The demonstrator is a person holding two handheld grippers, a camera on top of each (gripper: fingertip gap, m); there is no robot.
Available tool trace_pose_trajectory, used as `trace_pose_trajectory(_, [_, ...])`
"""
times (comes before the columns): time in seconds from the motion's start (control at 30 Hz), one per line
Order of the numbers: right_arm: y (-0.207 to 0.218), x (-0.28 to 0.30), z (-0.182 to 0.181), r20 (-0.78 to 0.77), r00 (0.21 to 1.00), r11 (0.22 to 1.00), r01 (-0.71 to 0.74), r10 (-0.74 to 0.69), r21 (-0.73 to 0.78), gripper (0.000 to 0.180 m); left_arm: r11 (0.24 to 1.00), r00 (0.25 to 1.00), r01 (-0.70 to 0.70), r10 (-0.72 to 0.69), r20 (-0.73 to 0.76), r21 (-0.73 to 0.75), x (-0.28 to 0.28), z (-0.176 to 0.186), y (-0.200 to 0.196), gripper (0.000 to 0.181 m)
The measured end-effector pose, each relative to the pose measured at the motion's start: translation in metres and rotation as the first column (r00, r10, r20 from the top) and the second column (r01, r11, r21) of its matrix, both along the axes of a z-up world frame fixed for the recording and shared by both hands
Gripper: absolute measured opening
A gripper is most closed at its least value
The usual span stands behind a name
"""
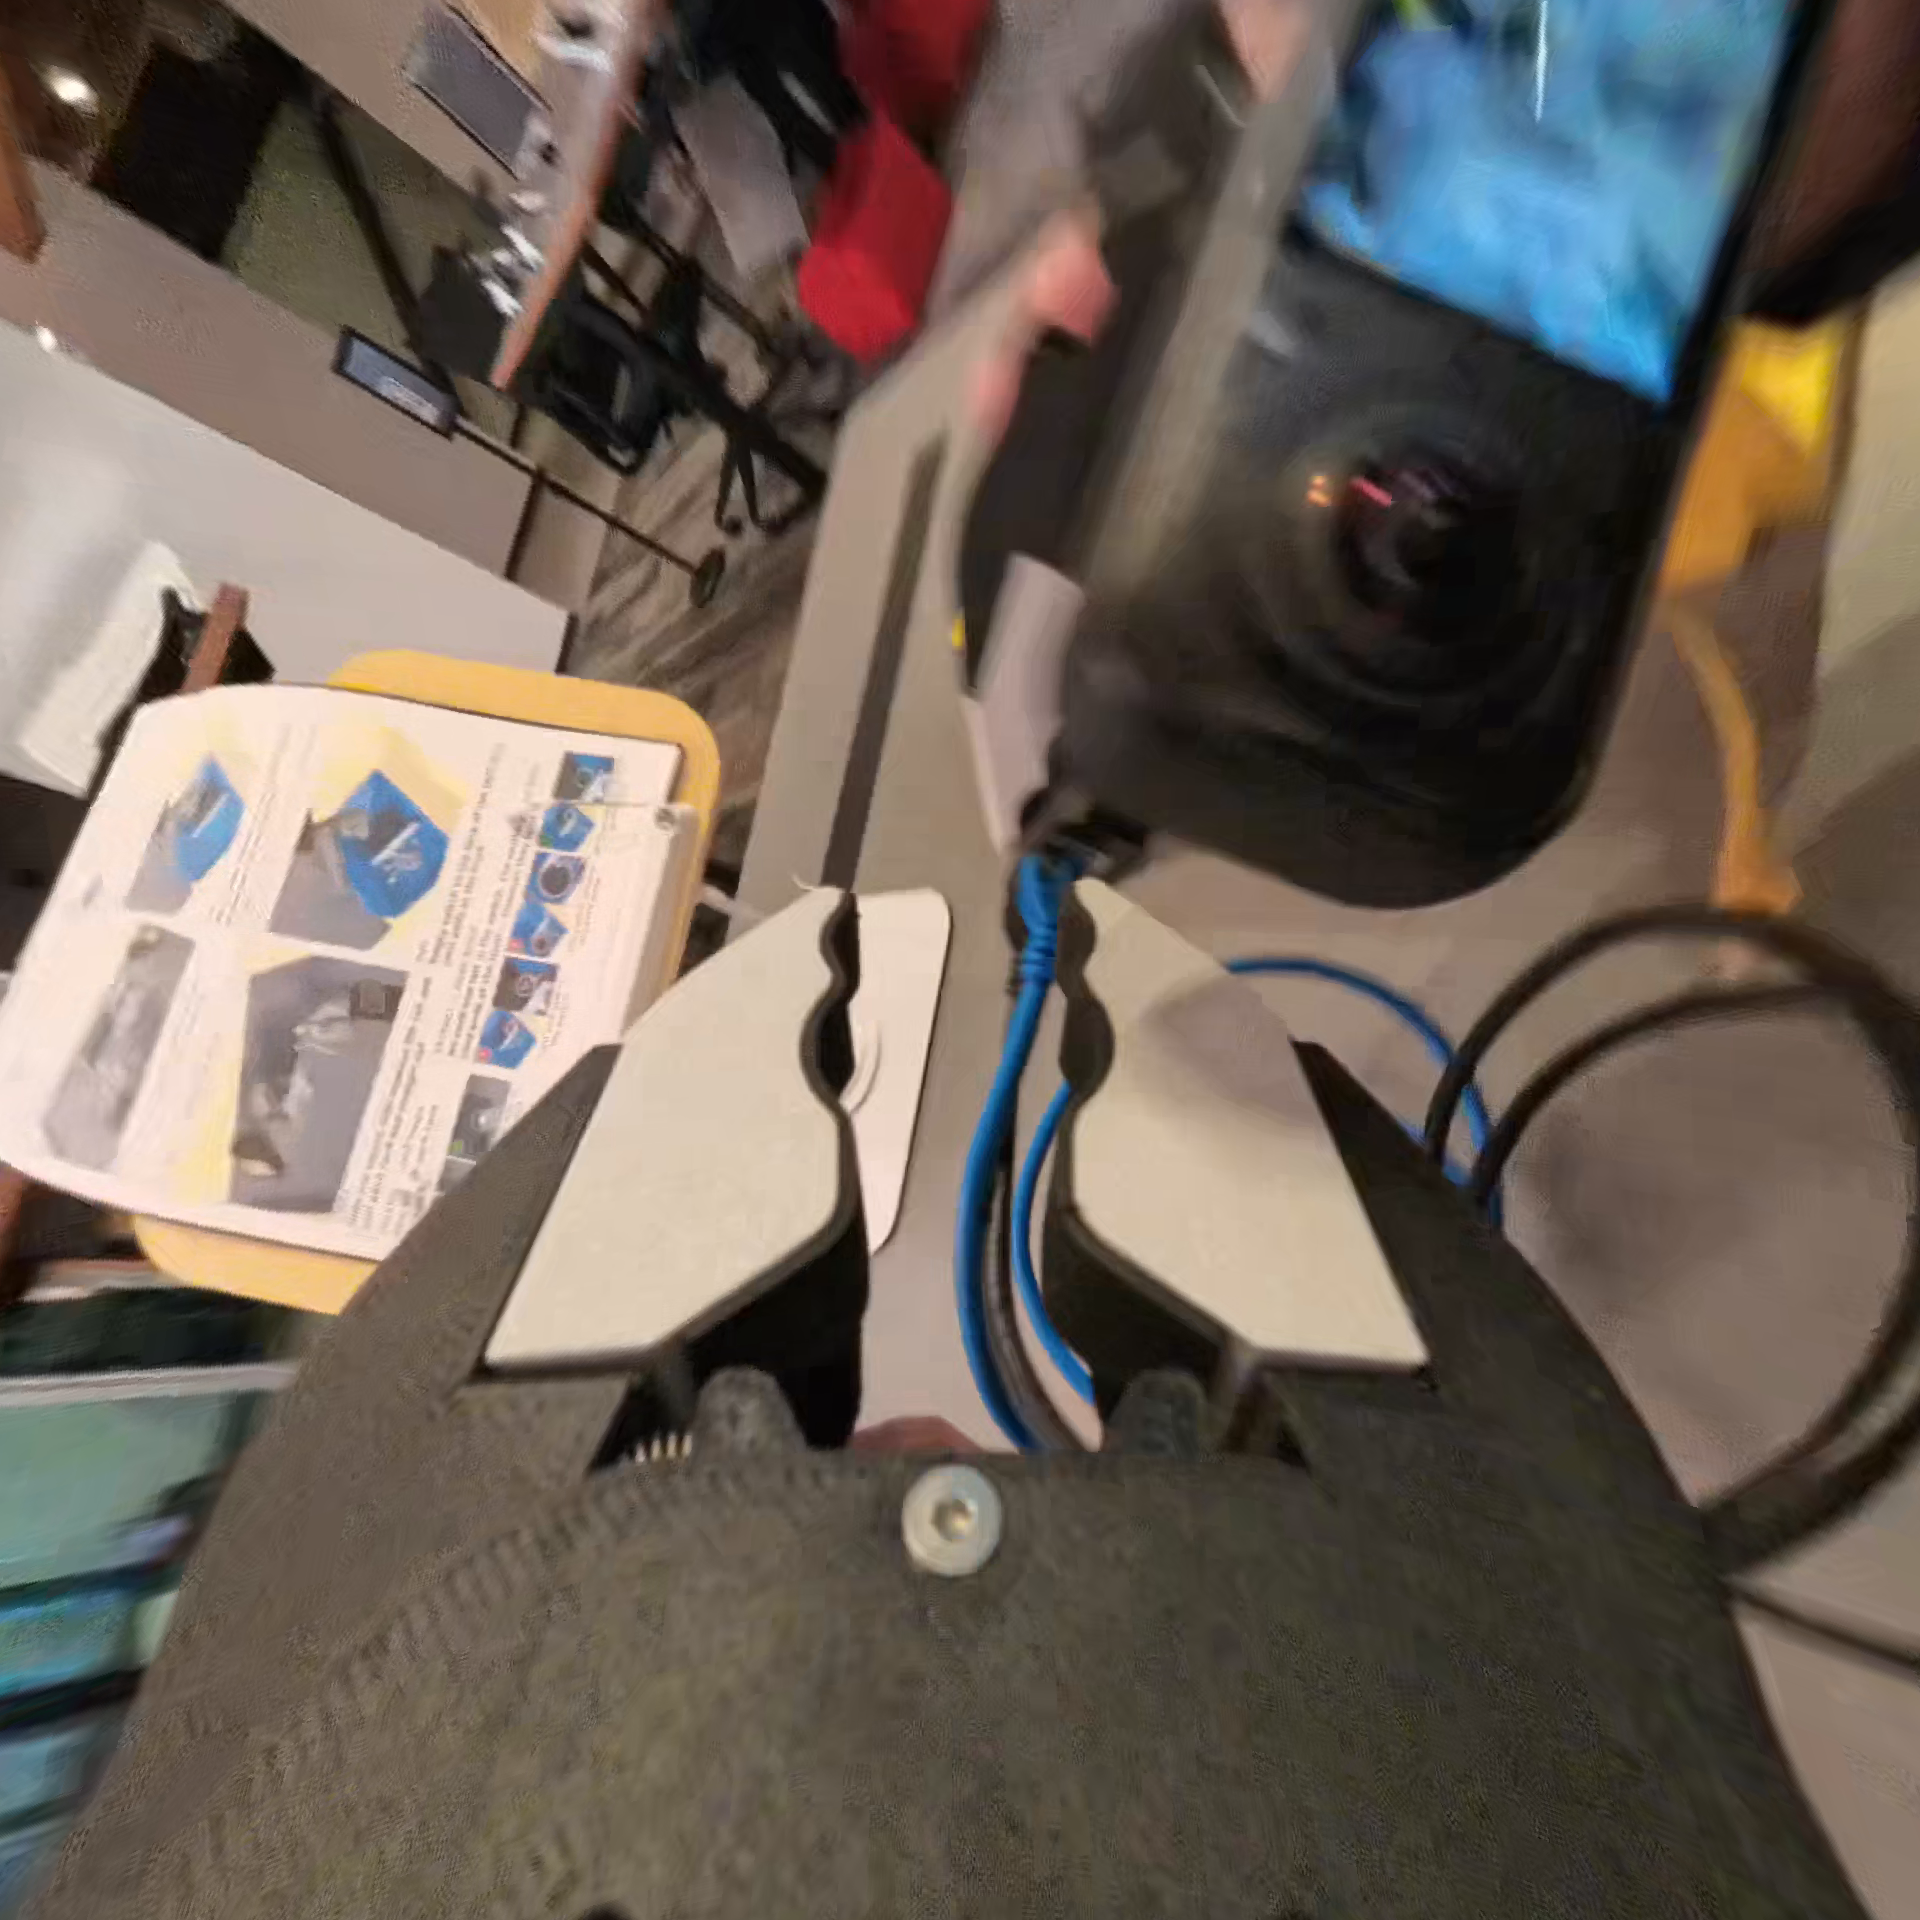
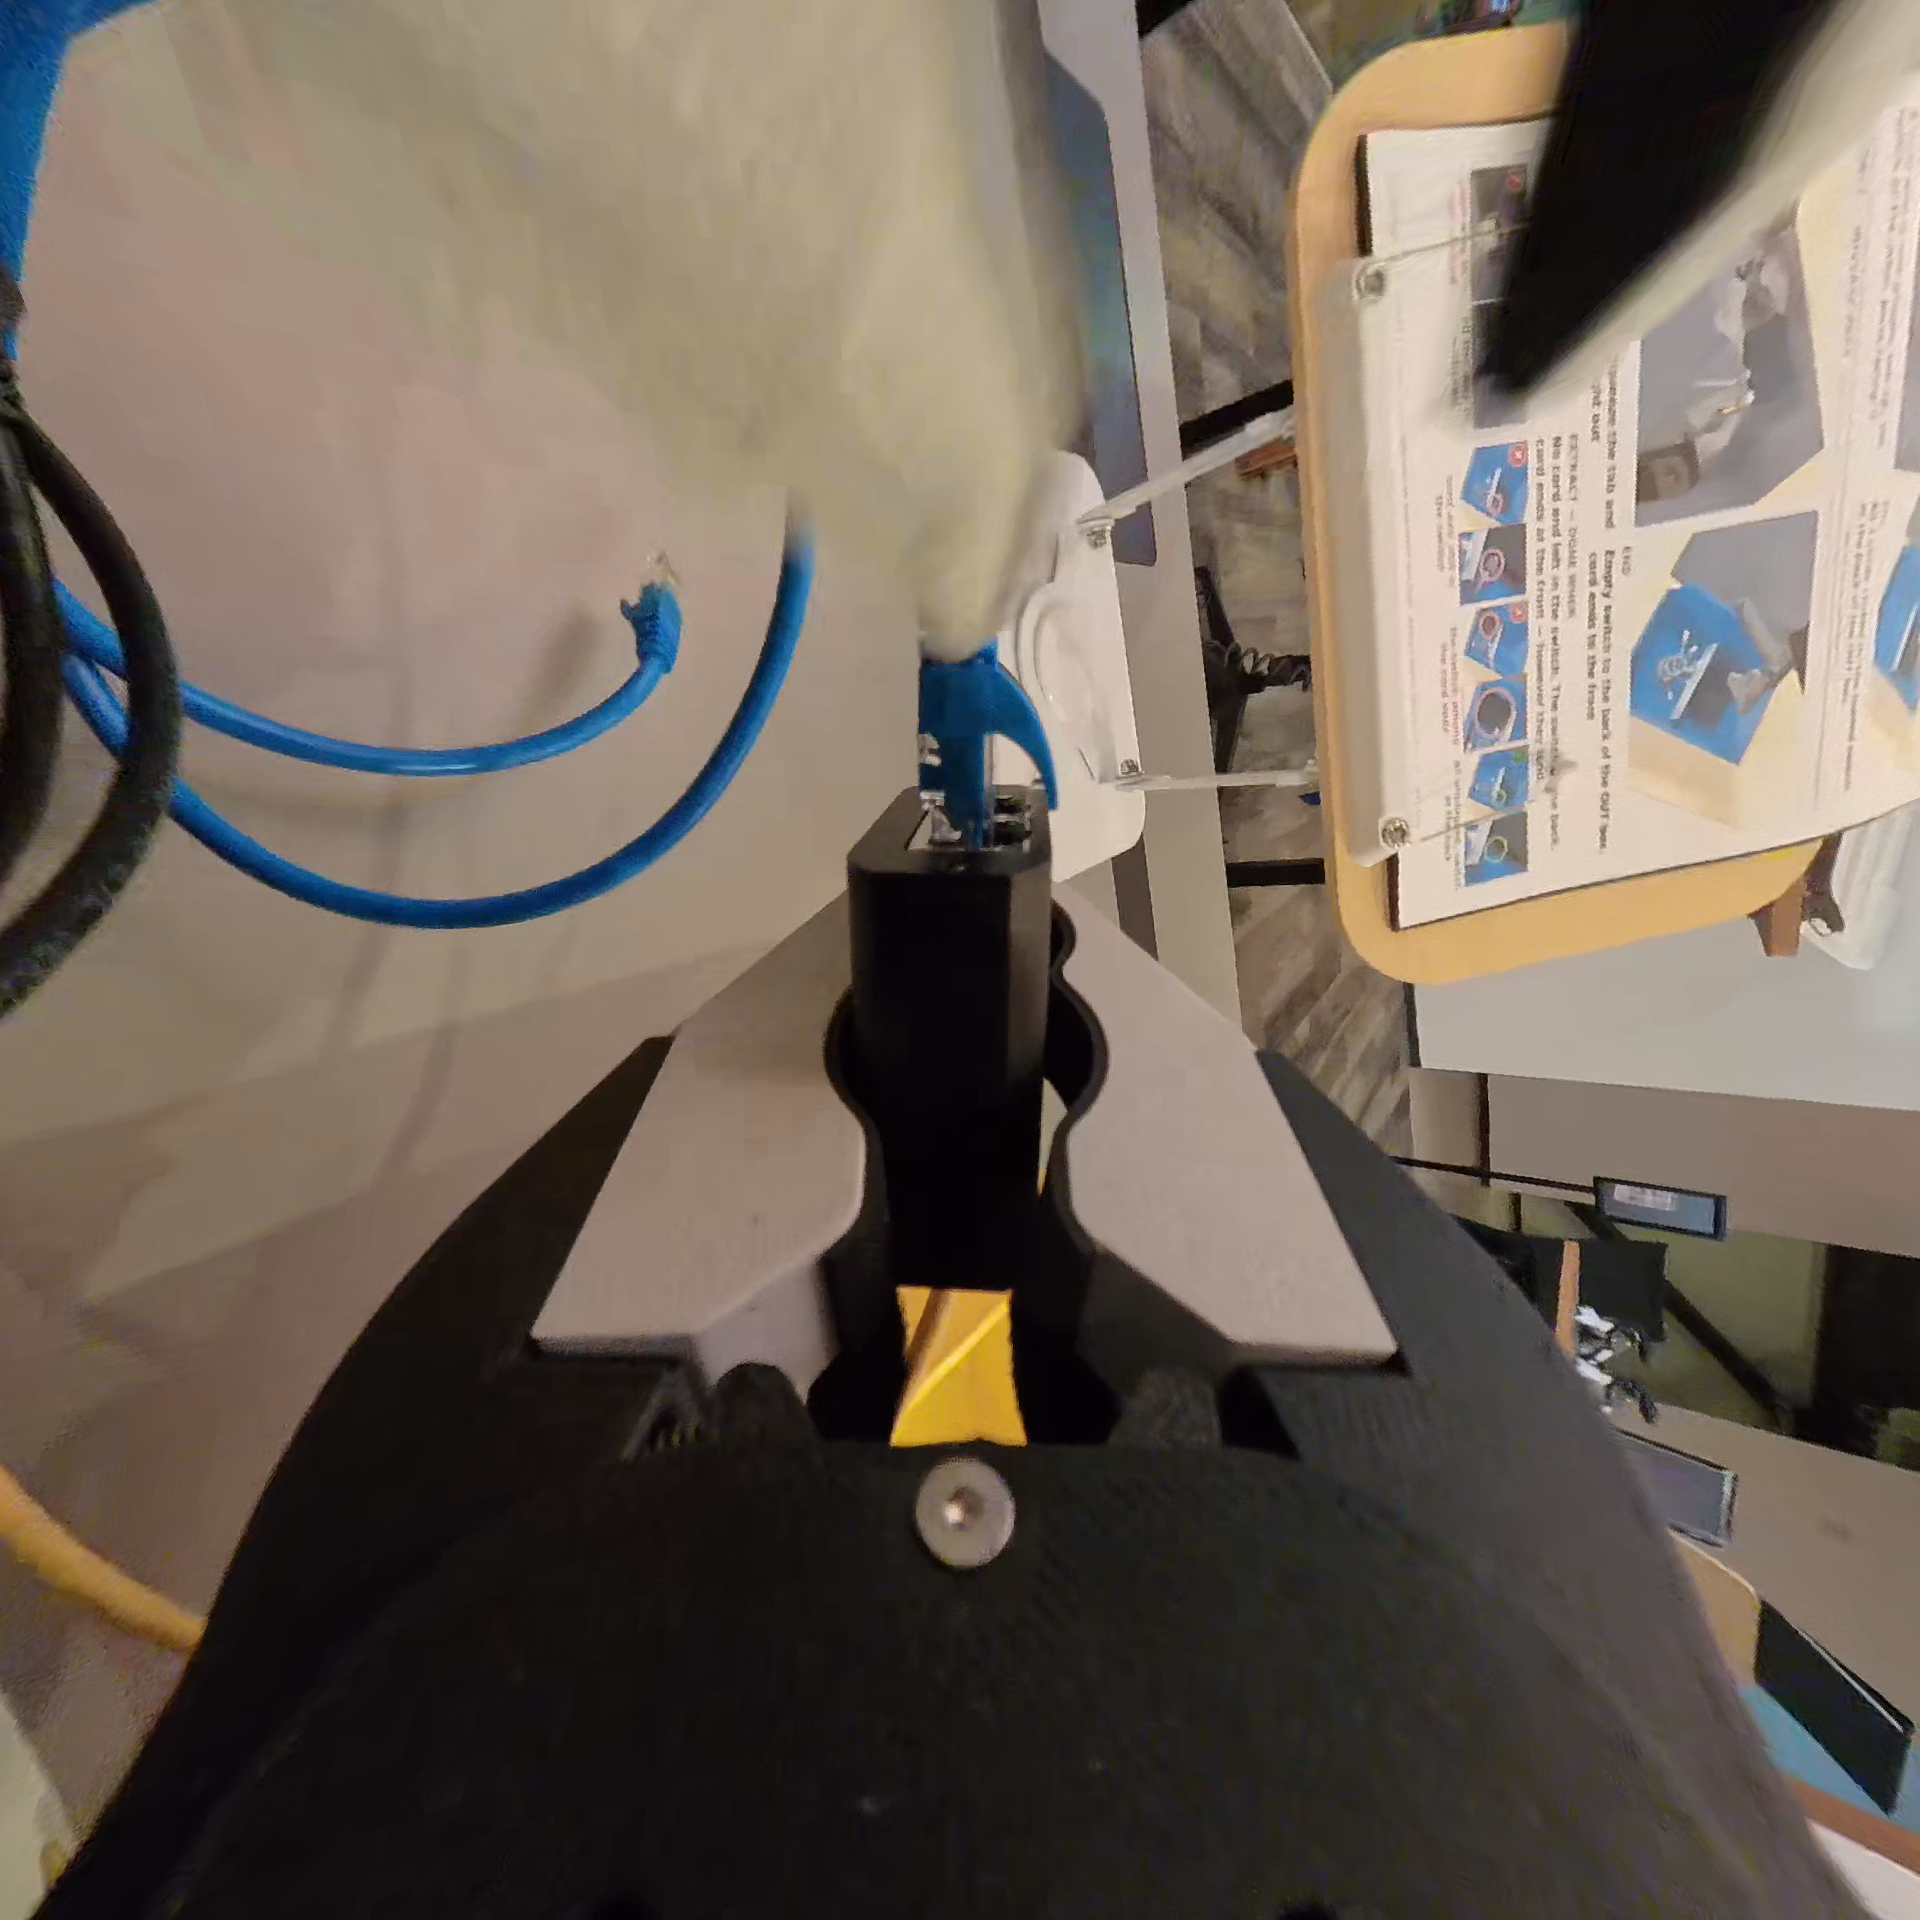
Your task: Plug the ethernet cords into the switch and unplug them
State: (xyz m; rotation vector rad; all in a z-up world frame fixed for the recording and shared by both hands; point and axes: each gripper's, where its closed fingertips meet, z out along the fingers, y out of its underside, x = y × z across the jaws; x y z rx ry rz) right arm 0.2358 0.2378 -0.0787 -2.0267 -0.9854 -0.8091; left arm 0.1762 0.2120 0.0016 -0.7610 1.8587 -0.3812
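Note:
In the right wrist view my right gripper [image 2: 951, 935] is shut on the small black switch [image 2: 945, 997] and holds it upright. A blue ethernet plug [image 2: 961, 748] sits in its top port. A blurred white finger [image 2: 883, 364] of the left gripper hangs over that plug. A second blue cord's loose end [image 2: 649, 613] lies on the table. In the left wrist view my left gripper [image 1: 961, 914] is open. The blue cord [image 1: 987, 1143] runs between its fingers, and its plug [image 1: 1044, 883] sits beside the right fingertip, at the switch [image 1: 1086, 831] held under the right gripper's camera body [image 1: 1403, 582].
A black cable [image 1: 1662, 987] loops on the grey table to the right, also in the right wrist view [image 2: 104, 644]. A yellow cord [image 1: 1745, 810] lies behind. A printed instruction sheet on a tan board [image 1: 343, 935] stands past the table edge [image 2: 1662, 520]. A person's hand [image 1: 1049, 301] is blurred behind.

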Motion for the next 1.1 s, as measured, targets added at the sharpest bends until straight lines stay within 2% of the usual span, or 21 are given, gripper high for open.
trace_pose_trajectory(0.03, [-0.001,0.004,0.002,-0.009,1.000,1.000,0.009,-0.009,0.001,0.022,0.997,0.997,0.005,0.001,0.074,-0.082,-0.004,0.023,0.003,0.038])
trace_pose_trajectory(0.17, [-0.005,0.029,0.030,-0.041,0.996,0.996,0.086,-0.084,0.040,0.023,0.979,0.938,0.005,0.066,0.342,-0.204,-0.040,0.103,0.029,0.030])
trace_pose_trajectory(0.23, [-0.006,0.044,0.053,-0.049,0.991,0.989,0.126,-0.122,0.079,0.023,0.978,0.914,-0.032,0.111,0.390,-0.204,-0.058,0.119,0.041,0.029])
trace_pose_trajectory(0.33, [-0.007,0.069,0.095,-0.073,0.981,0.971,0.188,-0.179,0.148,0.023,0.979,0.892,-0.098,0.168,0.420,-0.181,-0.080,0.120,0.052,0.023])
trace_pose_trajectory(0.47, [-0.012,0.109,0.153,-0.120,0.961,0.930,0.273,-0.251,0.245,0.023,0.967,0.902,-0.202,0.245,0.355,-0.154,-0.088,0.091,0.065,0.023])
trace_pose_trajectory(0.53, [-0.019,0.132,0.181,-0.121,0.952,0.907,0.304,-0.280,0.291,0.023,0.964,0.911,-0.210,0.253,0.326,-0.160,-0.089,0.072,0.064,0.023])
trace_pose_trajectory(0.67, [-0.041,0.182,0.231,-0.025,0.927,0.864,0.358,-0.374,0.353,0.023,0.961,0.937,-0.240,0.266,0.227,-0.136,-0.086,0.024,0.061,0.023])
trace_pose_trajectory(0.8, [-0.061,0.231,0.259,0.145,0.872,0.843,0.389,-0.467,0.372,0.023,0.965,0.955,-0.234,0.251,0.159,-0.120,-0.082,-0.013,0.051,0.023])
trace_pose_trajectory(0.9, [-0.061,0.264,0.260,0.294,0.826,0.848,0.353,-0.481,0.396,0.022,0.969,0.964,-0.230,0.239,0.116,-0.085,-0.076,-0.034,0.047,0.022])
trace_pose_trajectory(1.1, [-0.051,0.303,0.206,0.629,0.698,0.939,0.231,-0.342,0.254,0.023,0.975,0.972,-0.219,0.222,0.074,-0.050,-0.070,-0.057,0.040,0.022])
